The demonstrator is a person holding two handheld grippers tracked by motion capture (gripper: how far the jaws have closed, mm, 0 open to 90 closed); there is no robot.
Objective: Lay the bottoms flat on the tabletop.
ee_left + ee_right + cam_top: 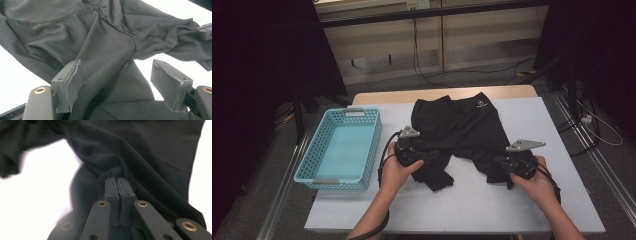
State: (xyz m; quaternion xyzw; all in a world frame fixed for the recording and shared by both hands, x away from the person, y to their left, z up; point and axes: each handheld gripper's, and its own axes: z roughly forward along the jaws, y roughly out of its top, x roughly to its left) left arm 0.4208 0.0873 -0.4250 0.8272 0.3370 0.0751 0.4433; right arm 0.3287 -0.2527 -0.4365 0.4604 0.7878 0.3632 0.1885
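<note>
A black garment (100, 37) is seen spread in creased folds over a white desk (15, 75). The left gripper (117, 82) is held with its two jaws wide apart, and a fold of the cloth is draped between them, touching the left jaw while the right one is clear.
</note>
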